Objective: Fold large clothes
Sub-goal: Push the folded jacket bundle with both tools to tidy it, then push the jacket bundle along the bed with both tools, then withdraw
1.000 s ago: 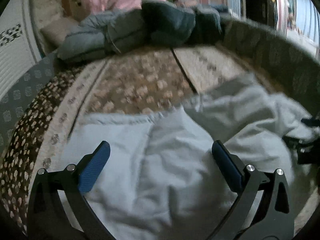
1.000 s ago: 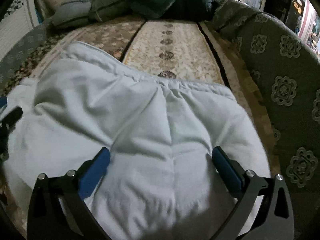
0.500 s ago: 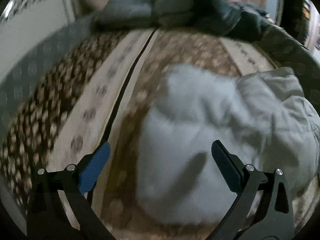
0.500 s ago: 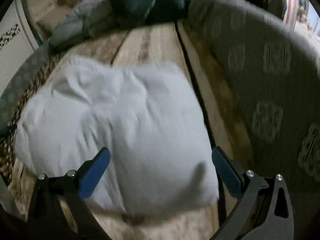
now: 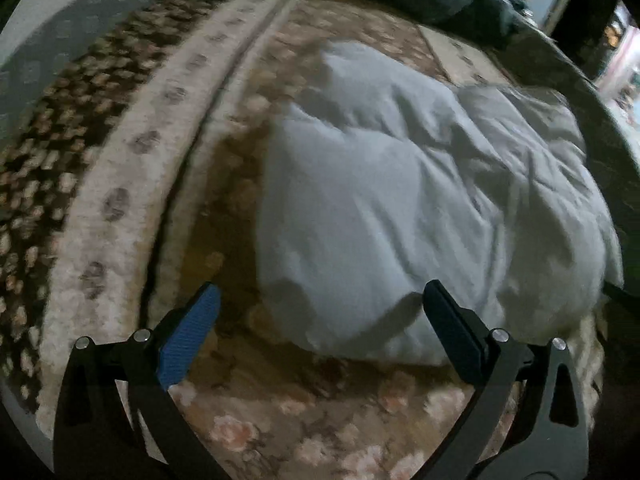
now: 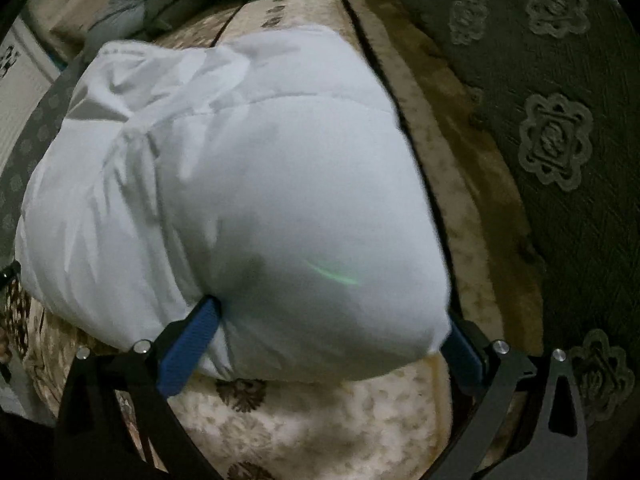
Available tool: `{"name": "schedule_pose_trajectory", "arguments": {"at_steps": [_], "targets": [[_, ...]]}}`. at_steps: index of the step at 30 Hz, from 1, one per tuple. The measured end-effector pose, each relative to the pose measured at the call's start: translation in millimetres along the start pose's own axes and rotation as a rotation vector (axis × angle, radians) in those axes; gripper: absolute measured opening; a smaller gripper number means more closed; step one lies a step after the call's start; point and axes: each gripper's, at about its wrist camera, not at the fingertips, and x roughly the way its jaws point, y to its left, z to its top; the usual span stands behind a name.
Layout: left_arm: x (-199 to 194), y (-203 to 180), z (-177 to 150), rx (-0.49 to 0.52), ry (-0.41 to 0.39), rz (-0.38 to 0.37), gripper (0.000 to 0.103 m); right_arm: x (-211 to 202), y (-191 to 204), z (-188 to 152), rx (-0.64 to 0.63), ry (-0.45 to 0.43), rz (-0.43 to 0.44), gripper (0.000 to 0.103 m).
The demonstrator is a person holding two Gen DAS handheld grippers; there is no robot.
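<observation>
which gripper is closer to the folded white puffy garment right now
Right. The right gripper straddles the near end of the folded white puffy garment, fingers against it. The left gripper sits just off its near-left corner, mostly over the floral cushion.

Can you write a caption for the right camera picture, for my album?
Right gripper, jaws wide open, pushes against a puffy white folded jacket on a flowery sofa cushion.

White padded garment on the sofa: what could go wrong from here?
1. The white garment bulges between the right tool's open fingers; closing may pinch only the puffy top layer.
2. The left tool sits open at its near edge, holding nothing, so the fold could spring apart.
</observation>
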Motion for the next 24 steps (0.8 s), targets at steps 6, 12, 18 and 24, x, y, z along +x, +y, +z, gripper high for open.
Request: {"name": "schedule_pose_trajectory", "arguments": {"at_steps": [6,12,18,24], "targets": [[43.1,-22.7,-25.0,0.179,0.096,0.086,0.100,12.7,-4.9,2.1,0.002,0.019,0.051,0.102],[48.1,-35.4,-16.0,0.142,0.034,0.136,0.100,17.7,-1.1,7.3,0.021,0.038,0.055,0.102],[43.0,-33.7,-23.1,0.115,0.034,0.117,0.086,15.7,1.3,13.0,0.047,0.081,0.123,0.077],[20.0,-28.6,-28.9,0.063,0.043,0.040,0.042,-6.0,15.8,11.1,-0.034,0.073,0.133,0.047]]}}
